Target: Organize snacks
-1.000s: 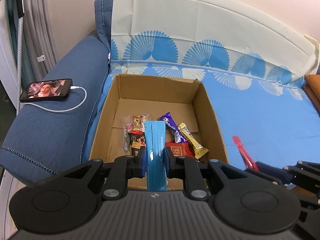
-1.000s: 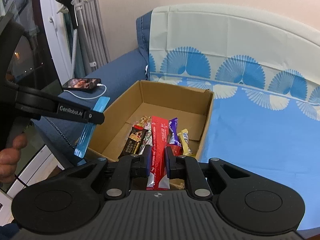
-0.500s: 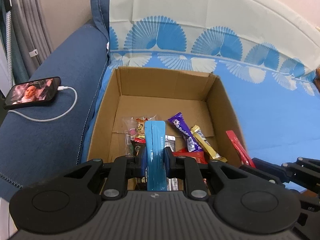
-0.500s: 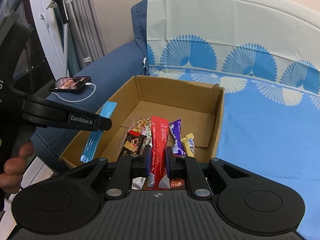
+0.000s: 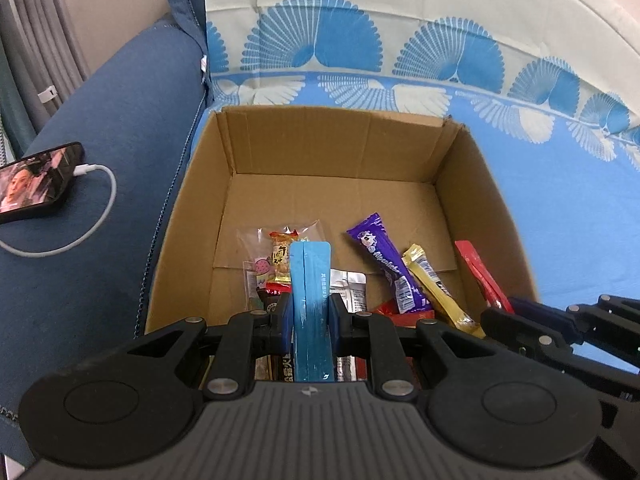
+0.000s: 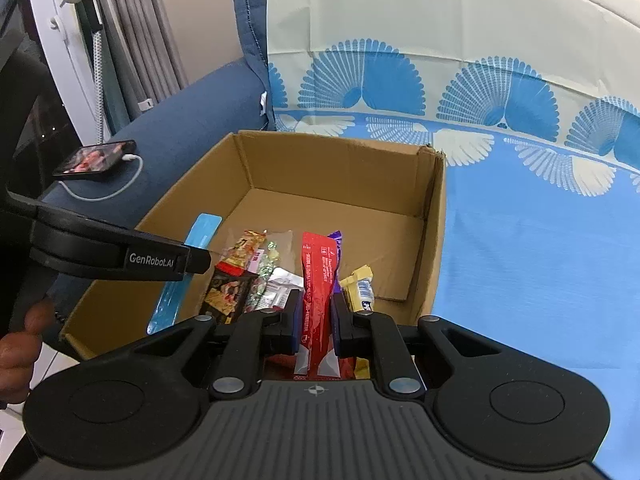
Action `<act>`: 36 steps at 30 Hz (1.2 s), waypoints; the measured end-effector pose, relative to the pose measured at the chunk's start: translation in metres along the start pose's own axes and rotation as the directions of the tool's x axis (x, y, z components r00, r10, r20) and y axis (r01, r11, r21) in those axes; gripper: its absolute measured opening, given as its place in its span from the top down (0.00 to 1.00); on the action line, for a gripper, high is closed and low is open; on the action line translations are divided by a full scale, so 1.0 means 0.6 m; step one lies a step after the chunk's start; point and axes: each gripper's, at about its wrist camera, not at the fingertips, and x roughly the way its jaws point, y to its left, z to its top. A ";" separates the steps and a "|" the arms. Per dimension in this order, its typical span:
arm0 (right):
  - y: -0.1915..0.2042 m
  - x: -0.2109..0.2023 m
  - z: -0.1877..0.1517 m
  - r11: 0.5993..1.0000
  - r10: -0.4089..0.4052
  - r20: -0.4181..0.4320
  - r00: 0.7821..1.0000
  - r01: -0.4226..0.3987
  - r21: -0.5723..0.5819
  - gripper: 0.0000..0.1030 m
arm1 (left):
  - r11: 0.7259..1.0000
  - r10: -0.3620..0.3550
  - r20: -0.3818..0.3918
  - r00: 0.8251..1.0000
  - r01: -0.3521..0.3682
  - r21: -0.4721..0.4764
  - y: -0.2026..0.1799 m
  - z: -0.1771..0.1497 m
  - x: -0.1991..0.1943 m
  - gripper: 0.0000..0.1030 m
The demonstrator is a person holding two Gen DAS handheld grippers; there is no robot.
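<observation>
An open cardboard box (image 5: 332, 148) sits on a blue sofa cover and also shows in the right wrist view (image 6: 340, 168). My left gripper (image 5: 311, 316) is shut on a light blue snack packet (image 5: 310, 280), held upright above the box's near side. My right gripper (image 6: 316, 318) is shut on a red snack stick (image 6: 319, 276), also above the box's near edge. The red stick (image 5: 478, 276) shows at the box's right wall in the left wrist view. The blue packet (image 6: 188, 264) shows at the left in the right wrist view. Several snacks lie in the box, among them a purple bar (image 5: 384, 264) and a yellow bar (image 5: 434, 286).
A phone (image 5: 34, 182) with a white charging cable (image 5: 86, 220) lies on the dark blue sofa arm, left of the box. The sofa back carries a cream and blue fan-pattern cover (image 5: 400, 40). Curtains and a white stand (image 6: 80, 40) are at the far left.
Both grippers have moved forward and lower toward the box, each still holding its snack. The box now fills more of both views.
</observation>
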 end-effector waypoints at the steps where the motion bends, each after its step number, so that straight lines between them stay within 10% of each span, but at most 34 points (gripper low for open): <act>1: -0.001 0.005 0.001 1.000 0.000 -0.002 1.000 0.000 0.001 0.85 | 1.000 0.001 -0.003 1.000 -0.001 0.002 0.000 0.001 0.005 0.81; 10: -0.001 0.052 0.012 1.000 0.002 -0.022 1.000 -0.002 0.009 0.80 | 0.998 0.055 -0.040 0.998 -0.055 0.016 0.002 0.009 0.060 0.77; 12: 0.002 0.058 0.017 1.000 0.005 -0.022 1.000 -0.005 0.011 0.59 | 0.999 0.046 -0.075 0.996 -0.045 0.011 0.008 0.011 0.067 0.18; 14: 0.002 0.052 0.021 0.999 -0.029 -0.005 1.000 0.029 0.025 0.28 | 0.993 0.112 -0.062 0.992 -0.114 -0.024 0.017 0.009 0.056 0.00; 16: 0.000 0.033 0.020 0.998 -0.055 0.019 0.998 0.054 0.043 0.12 | 0.993 0.113 -0.010 0.994 -0.113 -0.041 0.029 -0.002 0.030 0.00; 26: 0.028 -0.098 -0.047 0.998 -0.065 0.047 0.997 0.064 0.016 0.03 | 0.997 0.080 -0.065 0.995 -0.079 0.023 0.007 -0.114 -0.086 0.00; 36: 0.069 -0.216 -0.116 0.990 -0.129 0.151 0.980 0.136 -0.039 0.00 | 0.989 0.149 0.047 0.988 -0.148 -0.026 -0.022 -0.181 -0.198 0.00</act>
